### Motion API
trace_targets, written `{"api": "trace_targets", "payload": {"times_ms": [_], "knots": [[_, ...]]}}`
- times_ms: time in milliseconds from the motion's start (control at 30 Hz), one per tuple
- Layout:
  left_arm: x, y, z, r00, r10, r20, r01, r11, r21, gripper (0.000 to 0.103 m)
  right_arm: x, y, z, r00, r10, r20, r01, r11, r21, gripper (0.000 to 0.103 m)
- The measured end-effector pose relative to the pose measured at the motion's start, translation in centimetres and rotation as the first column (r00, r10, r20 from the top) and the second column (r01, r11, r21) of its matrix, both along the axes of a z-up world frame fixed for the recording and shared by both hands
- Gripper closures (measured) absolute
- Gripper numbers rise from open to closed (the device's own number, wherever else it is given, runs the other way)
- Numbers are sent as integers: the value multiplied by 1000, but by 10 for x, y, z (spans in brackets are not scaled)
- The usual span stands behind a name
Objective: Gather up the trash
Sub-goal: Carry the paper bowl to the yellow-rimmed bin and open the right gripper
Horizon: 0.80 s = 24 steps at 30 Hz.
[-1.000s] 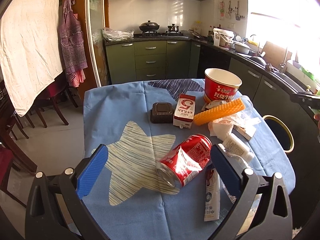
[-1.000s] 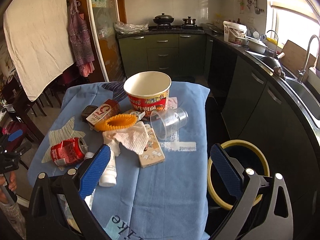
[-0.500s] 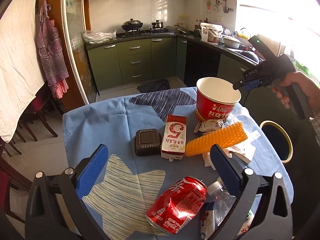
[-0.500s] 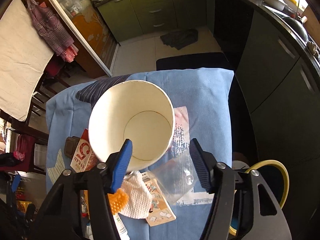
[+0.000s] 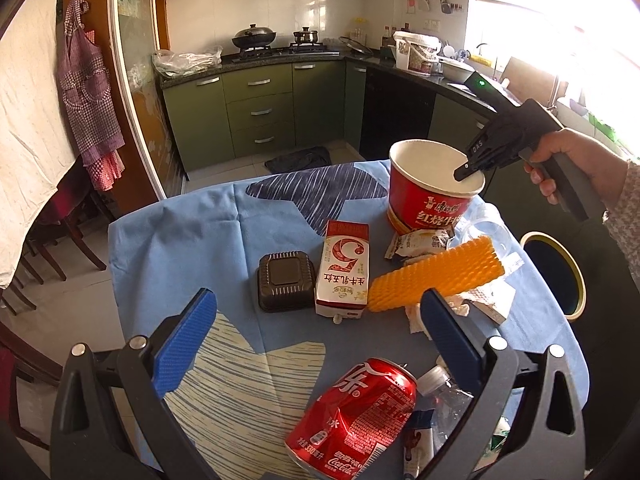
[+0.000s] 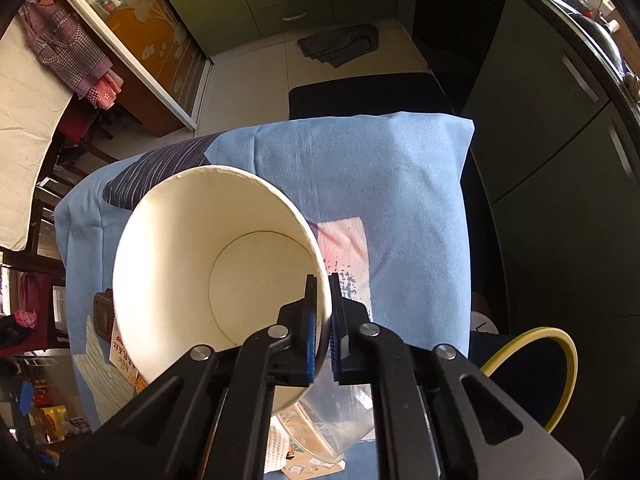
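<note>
The right gripper (image 6: 323,312) is clamped on the rim of the paper noodle bowl (image 6: 192,272), one blue pad inside the wall and one outside, and only the right wrist view shows this pinch close up, along with the bowl's plain white interior and round flat bottom. The left wrist view shows the same bowl (image 5: 430,196) from the side: a tapered red tub with printed lettering, standing on the blue tablecloth (image 5: 180,240), with the right gripper (image 5: 466,170) reaching to its rim from the right, held in the person's right hand (image 5: 560,160). That view alone shows the trash nearer than the bowl: a crinkled foil wrapper (image 5: 420,242) at its base, a red-and-white milk carton (image 5: 345,274) lying flat, a ribbed black plastic box (image 5: 286,280) left of the carton, an orange knobbly foam sleeve (image 5: 436,276) lying aslant, and a dented red soda can (image 5: 354,414) on its side nearest the camera. The left gripper (image 5: 320,344) hangs with its blue ridged pads wide apart, holding nothing. Right of the bowl, off the cloth's edge, is a yellow-rimmed bin (image 6: 560,376), seen in both views. A clear plastic cup (image 6: 340,420) lies just below the bowl in the right wrist view.
</note>
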State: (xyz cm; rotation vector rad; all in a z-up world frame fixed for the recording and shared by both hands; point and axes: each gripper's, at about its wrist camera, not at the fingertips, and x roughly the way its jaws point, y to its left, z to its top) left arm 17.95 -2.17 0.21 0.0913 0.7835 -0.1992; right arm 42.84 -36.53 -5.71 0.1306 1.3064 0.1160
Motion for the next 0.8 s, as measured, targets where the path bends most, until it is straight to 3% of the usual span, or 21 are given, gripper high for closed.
{"api": "trace_targets", "payload": {"times_ms": [133, 267, 400, 500, 633, 800], "knots": [[-2, 3, 1, 1000, 4, 5, -4, 1000, -1, 6, 3, 0, 8, 1000, -12, 26, 11, 1000, 18, 98], [-3, 8, 3, 1000, 19, 9, -19, 1000, -1, 6, -6, -14, 41, 996, -30, 81, 23, 996, 85, 98], [-4, 10, 6, 1000, 22, 8, -22, 1000, 1, 6, -36, -67, 81, 984, -97, 146, 77, 987, 140, 98], [-5, 7, 6, 1000, 7, 12, -7, 1000, 1, 6, -69, -128, 91, 971, -181, 153, 159, 977, 145, 98], [-4, 0, 4, 1000, -10, 3, 10, 1000, -6, 6, -120, -217, 61, 941, -324, 100, 310, 941, 135, 98], [0, -11, 2, 1000, -29, -10, 29, 1000, -2, 6, -167, -297, -16, 894, -448, -10, 447, 891, 85, 97]]}}
